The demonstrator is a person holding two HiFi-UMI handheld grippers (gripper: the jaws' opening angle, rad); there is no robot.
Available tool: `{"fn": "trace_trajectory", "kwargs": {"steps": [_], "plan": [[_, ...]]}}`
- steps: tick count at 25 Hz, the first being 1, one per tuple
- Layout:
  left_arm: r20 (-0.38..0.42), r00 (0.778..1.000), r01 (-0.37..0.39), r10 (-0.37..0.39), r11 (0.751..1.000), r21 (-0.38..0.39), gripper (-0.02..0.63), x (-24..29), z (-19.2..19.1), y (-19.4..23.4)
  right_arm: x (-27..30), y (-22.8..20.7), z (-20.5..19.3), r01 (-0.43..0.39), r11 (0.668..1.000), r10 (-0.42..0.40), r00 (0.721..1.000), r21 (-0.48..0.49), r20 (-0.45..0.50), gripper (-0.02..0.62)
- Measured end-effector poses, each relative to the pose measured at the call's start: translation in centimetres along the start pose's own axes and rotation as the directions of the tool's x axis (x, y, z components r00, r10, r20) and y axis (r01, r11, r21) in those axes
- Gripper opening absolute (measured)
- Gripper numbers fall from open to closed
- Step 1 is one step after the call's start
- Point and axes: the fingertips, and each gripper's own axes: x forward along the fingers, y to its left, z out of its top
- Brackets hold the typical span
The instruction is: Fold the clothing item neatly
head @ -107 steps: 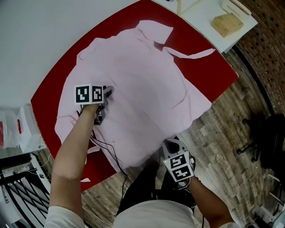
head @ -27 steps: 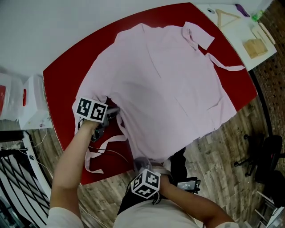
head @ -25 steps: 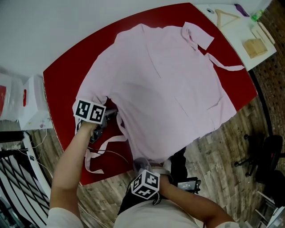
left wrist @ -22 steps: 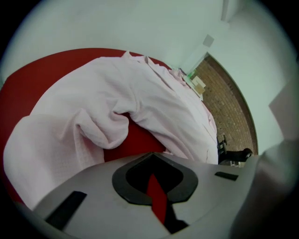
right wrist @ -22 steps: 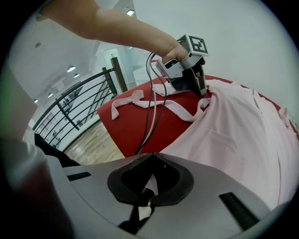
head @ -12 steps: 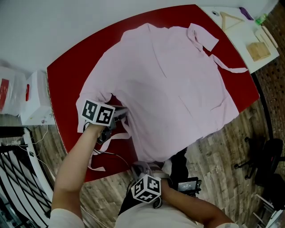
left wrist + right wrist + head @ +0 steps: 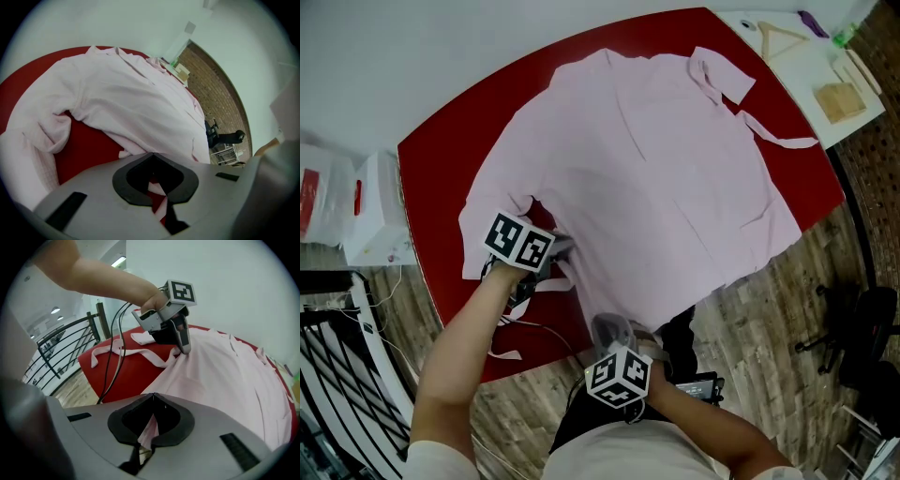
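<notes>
A pale pink garment (image 7: pixel 647 169) lies spread over the red table (image 7: pixel 441 187), collar at the far end. My left gripper (image 7: pixel 562 248) is shut on the garment's near left edge, and pink cloth shows between its jaws (image 7: pixel 157 187). My right gripper (image 7: pixel 611 330) is at the table's near edge, shut on the garment's hem (image 7: pixel 148 430). The right gripper view also shows the left gripper (image 7: pixel 182 350) pinching the cloth. A loose pink tie strip (image 7: pixel 514 319) trails off beside the left arm.
A white side table (image 7: pixel 797 66) at the far right holds a wooden block (image 7: pixel 839 101) and a hanger (image 7: pixel 780 37). White bags (image 7: pixel 356 202) stand at the left, a black railing (image 7: pixel 337 375) below them. An office chair (image 7: pixel 862 328) is at the right. Cables (image 7: pixel 530 323) hang by the left arm.
Both grippers have shifted a little to the right with the cloth still in them. The right one has come up closer to the table's near edge.
</notes>
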Motion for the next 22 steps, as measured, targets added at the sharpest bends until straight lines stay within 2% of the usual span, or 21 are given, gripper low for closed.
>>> {"fn": "trace_trajectory", "kwargs": {"steps": [2,6,11,17,22], "plan": [[-0.019,1.000,-0.011,0.011,1.000,-0.023,0.005,0.0,-1.0,0.8,0.6,1.0,-0.8,-0.039,0.999,0.040,0.999,0.022,-0.027,0.015],[0.002,1.000,-0.009,0.009,0.996,-0.092,0.005,-0.8,-2.2,1.7,1.0,2.0,-0.7,-0.067,0.997,0.068,0.998,0.039,-0.014,0.014],[-0.008,0.999,-0.038,0.037,0.996,-0.086,0.005,-1.2,-3.1,2.2,1.2,2.8,-0.6,-0.093,0.996,0.094,0.995,0.010,-0.025,0.014],[0.022,0.999,-0.037,0.040,0.992,-0.122,0.004,-1.5,-3.8,2.5,1.4,2.8,-0.6,-0.099,0.995,0.099,0.995,-0.006,-0.017,0.015],[0.048,0.997,-0.054,0.061,0.990,-0.133,0.003,-1.6,-4.0,2.6,1.4,2.9,-0.8,-0.143,0.989,0.143,0.990,0.026,-0.017,0.015]]}}
